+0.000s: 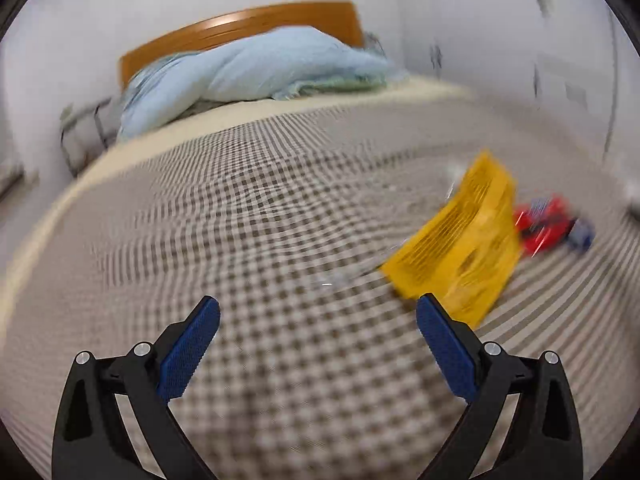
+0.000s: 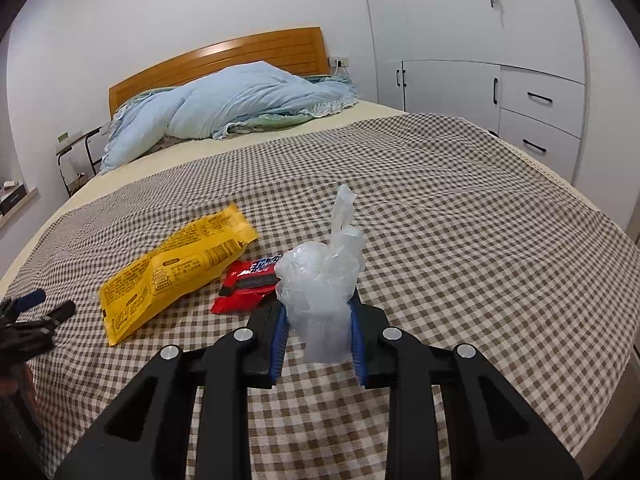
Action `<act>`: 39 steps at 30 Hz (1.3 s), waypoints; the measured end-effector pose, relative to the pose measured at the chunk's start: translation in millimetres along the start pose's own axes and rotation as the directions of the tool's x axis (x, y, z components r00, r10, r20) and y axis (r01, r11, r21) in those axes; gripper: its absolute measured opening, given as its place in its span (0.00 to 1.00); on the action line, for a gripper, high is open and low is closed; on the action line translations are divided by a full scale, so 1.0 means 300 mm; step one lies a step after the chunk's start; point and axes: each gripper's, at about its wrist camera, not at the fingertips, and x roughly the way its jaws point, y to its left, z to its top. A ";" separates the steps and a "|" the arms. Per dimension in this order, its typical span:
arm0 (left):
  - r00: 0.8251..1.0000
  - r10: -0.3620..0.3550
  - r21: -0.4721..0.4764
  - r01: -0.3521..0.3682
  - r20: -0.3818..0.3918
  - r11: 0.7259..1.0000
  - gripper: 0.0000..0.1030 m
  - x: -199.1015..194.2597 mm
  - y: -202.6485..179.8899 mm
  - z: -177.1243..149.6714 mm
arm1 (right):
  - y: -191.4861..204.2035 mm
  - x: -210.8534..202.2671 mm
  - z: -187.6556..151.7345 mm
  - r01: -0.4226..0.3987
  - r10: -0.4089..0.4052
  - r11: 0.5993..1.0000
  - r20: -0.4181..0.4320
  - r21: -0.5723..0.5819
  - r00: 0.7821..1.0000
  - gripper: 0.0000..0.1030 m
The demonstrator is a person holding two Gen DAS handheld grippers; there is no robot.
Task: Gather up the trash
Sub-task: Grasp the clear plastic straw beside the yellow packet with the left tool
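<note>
I see the bed (image 2: 460,208) filling nearly both views, its checked brown-and-white cover (image 2: 440,240) spread flat from the near edge up to a bare cream strip of mattress below the wooden headboard (image 2: 224,60). The cover's right edge falls away beside the white wardrobe and drawers (image 2: 532,96), so there is little room on that side; the left edge drops toward a small side table (image 2: 76,148) by the wall. Between the trash and the heaped light-blue duvet (image 2: 224,108) the cover lies open and level, my widest free ground.

The yellow snack bag (image 2: 176,268) lies flat left of centre, well in from every edge. The red wrapper (image 2: 244,288) sits just beside its lower right corner, partly hidden behind what I carry. In the left wrist view, which is blurred, the same yellow snack bag (image 1: 460,240) shows just beyond my right fingertip, with the red wrapper (image 1: 544,220) behind it.

My right gripper (image 2: 318,332) stands narrow, both blue pads pressed on a crumpled clear plastic bag (image 2: 320,280) that rises above the fingers, clear of the cover. My left gripper (image 1: 318,312) is spread wide with nothing between its blue pads (image 1: 188,352), held above the checked cover; its tip also shows at the left rim of the right wrist view.
</note>
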 end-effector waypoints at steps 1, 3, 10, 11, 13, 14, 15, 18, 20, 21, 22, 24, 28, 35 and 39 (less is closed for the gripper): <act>0.999 0.030 0.071 -0.028 -0.028 0.997 0.92 0.041 -0.007 0.012 | -0.005 -0.002 0.000 0.000 0.000 1.000 0.002 0.005 1.000 0.26; 0.996 0.059 0.165 -0.046 -0.073 0.985 0.92 0.108 -0.018 0.031 | -0.013 -0.009 0.005 0.004 -0.004 1.000 0.011 0.013 1.000 0.26; 0.994 0.043 0.407 0.000 -0.096 0.913 0.90 0.237 -0.089 0.102 | -0.027 -0.013 0.012 0.011 -0.012 1.000 0.029 0.019 1.000 0.26; 0.994 0.037 0.421 0.009 -0.101 0.907 0.90 0.247 -0.092 0.117 | -0.028 -0.014 0.013 0.011 -0.012 1.000 0.031 0.018 0.999 0.26; 0.994 0.027 0.436 0.021 -0.104 0.900 0.89 0.264 -0.098 0.146 | -0.025 -0.013 0.015 0.013 -0.013 1.000 0.030 0.010 0.999 0.26; 0.994 0.020 0.439 0.030 -0.109 0.898 0.86 0.272 -0.123 0.167 | -0.024 -0.012 0.015 0.015 -0.015 1.000 0.030 0.007 0.999 0.26; 0.994 0.006 0.441 0.045 -0.113 0.896 0.83 0.283 -0.132 0.177 | -0.022 -0.010 0.012 0.016 -0.016 1.000 0.027 0.004 1.000 0.26; 0.988 -0.063 0.416 0.116 -0.140 0.902 0.59 0.298 -0.149 0.168 | -0.019 -0.009 0.008 0.021 -0.021 1.000 0.023 -0.001 1.000 0.26; 0.967 -0.161 0.353 0.224 -0.198 0.908 0.34 0.309 -0.147 0.179 | -0.021 -0.009 0.008 0.023 -0.023 1.000 0.023 -0.001 0.999 0.26; 0.957 -0.195 0.333 0.259 -0.214 0.907 0.19 0.309 -0.150 0.180 | -0.023 -0.010 0.010 0.024 -0.024 1.000 0.024 0.000 0.999 0.26; 0.953 -0.210 0.323 0.274 -0.220 0.906 0.17 0.306 -0.155 0.178 | -0.024 -0.012 0.011 0.024 -0.024 1.000 0.026 0.001 0.999 0.26; 0.951 -0.215 0.332 0.281 -0.222 0.900 0.08 0.295 -0.172 0.163 | -0.026 -0.018 0.012 0.023 -0.023 1.000 0.030 0.003 0.999 0.26; 0.948 -0.233 0.338 0.296 -0.214 0.893 0.03 0.229 -0.196 0.125 | -0.032 -0.028 0.020 0.019 -0.019 1.000 0.040 0.003 0.999 0.26; 0.961 -0.240 0.182 0.263 -0.139 0.947 0.03 0.048 -0.131 0.025 | -0.050 -0.056 0.023 0.002 -0.002 1.000 0.055 0.011 0.998 0.26; 0.955 -0.281 0.096 0.290 -0.096 0.952 0.03 -0.067 -0.098 -0.025 | -0.059 -0.075 0.026 -0.012 0.012 1.000 0.064 0.007 0.998 0.26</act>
